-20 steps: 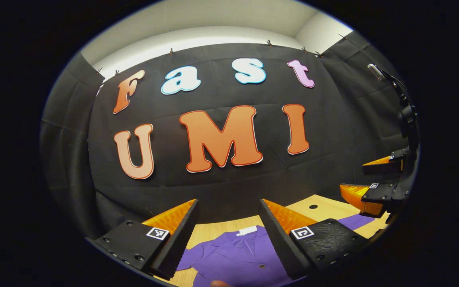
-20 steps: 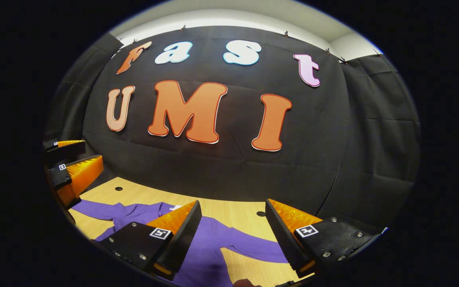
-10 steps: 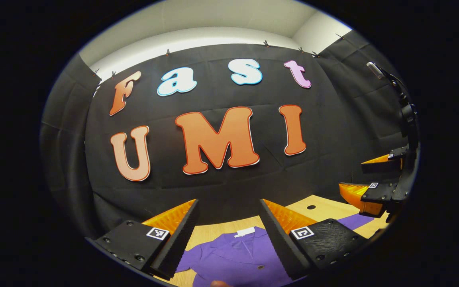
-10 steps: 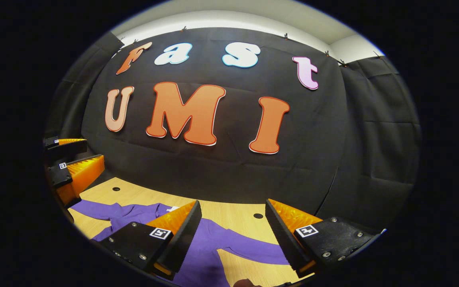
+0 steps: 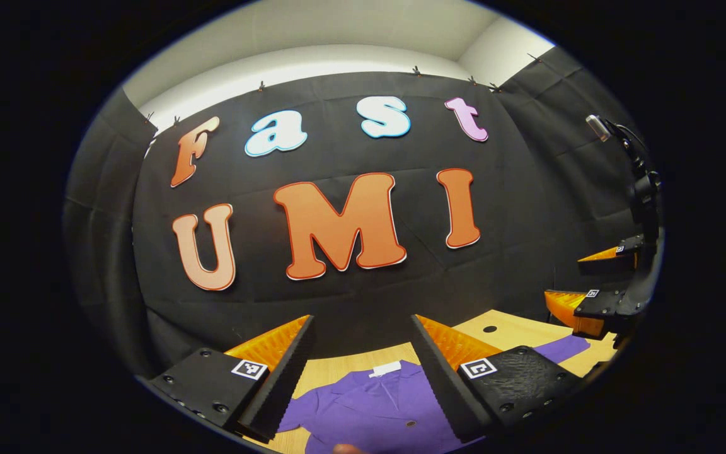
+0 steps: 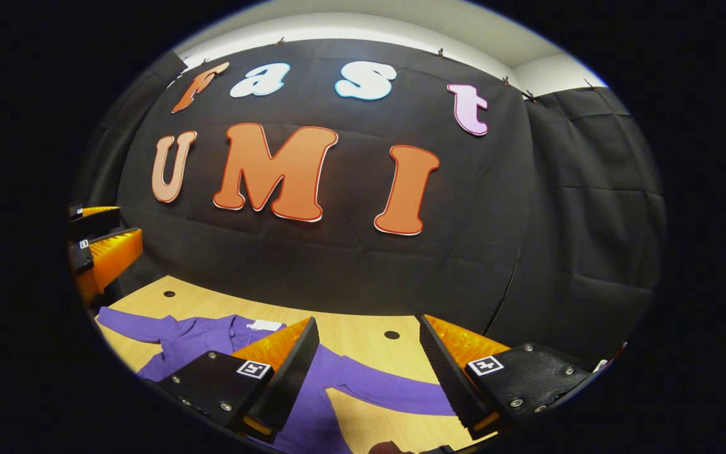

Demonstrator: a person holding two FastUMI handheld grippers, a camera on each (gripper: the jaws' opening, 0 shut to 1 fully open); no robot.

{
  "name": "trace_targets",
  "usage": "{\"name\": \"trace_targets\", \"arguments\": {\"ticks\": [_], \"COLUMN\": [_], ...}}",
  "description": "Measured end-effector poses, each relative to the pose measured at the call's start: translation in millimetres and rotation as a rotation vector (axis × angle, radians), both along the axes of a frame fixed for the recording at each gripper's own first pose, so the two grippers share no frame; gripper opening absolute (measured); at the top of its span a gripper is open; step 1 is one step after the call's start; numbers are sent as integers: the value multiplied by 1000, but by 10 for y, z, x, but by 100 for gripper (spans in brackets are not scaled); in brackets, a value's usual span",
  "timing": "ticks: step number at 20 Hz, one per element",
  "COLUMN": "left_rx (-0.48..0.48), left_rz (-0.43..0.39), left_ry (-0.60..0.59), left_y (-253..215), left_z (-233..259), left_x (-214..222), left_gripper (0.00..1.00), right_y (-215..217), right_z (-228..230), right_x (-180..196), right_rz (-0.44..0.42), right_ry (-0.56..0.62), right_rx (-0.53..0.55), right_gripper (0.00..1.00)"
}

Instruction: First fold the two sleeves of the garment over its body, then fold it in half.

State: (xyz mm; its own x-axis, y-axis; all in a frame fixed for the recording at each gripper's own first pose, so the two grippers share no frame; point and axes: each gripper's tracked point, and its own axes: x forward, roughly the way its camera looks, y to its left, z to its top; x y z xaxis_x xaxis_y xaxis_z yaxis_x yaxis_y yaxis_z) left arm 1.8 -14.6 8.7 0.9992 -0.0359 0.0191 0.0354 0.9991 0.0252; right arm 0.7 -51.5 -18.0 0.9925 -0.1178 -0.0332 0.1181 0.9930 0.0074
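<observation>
A: Left gripper view first, nearest things: what is the left gripper [image 5: 359, 328] doing?

B: Its fingers are spread wide apart with nothing between them, held above the near part of the purple garment [image 5: 369, 410]. The garment lies flat on the wooden tabletop [image 5: 331, 369], collar and white neck label [image 5: 385, 368] toward the far side.

A: And in the right gripper view?

B: The right gripper [image 6: 369, 328] is spread the same way, empty, raised over the garment [image 6: 312, 403]. One sleeve [image 6: 394, 394] stretches out to the right across the tabletop [image 6: 363, 334], passing under the gap between the fingers. The other sleeve [image 6: 126, 318] reaches away to the left. Neither sleeve lies over the body.

A: Farther off?

B: At the left edge of the right gripper view the left gripper [image 6: 101, 243] hangs above that left sleeve, jaws apart. In the left gripper view the right gripper [image 5: 596, 280] shows at the right edge, also parted, above a sleeve end [image 5: 561, 348]. Small round holes [image 6: 391, 335] mark the tabletop's far part, and behind it hangs the black cloth wall [image 6: 527, 252].
</observation>
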Motion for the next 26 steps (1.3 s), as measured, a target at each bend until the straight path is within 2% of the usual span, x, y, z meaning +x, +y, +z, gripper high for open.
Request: {"name": "trace_targets", "arguments": {"ticks": [5,8,15,21,23,26], "left_rx": [7,5,17,30,30,29], "left_rz": [44,83,160,214,242,271], "left_ry": [4,36,58,81,97,116], "left_y": [113,210,356,407,450,469], "left_z": [-25,-137,-168,-218,-268,-307], "left_x": [-54,-66,-100,-120,-122,-120], "left_gripper": [96,95,95,95,96,96], "right_y": [-205,-390,-1093,-1555,-1621,-1796], "right_z": [-412,-814,-1727,-2329,-2507,-2744], "right_x": [111,176,273,329,371,392], "right_rz": [-43,-80,-213,-248,-219,-226], "right_ry": [89,189,414,616,681,758], "right_rx": [21,69,198,303,371,411], "right_gripper": [98,97,98,98,98,99]}}
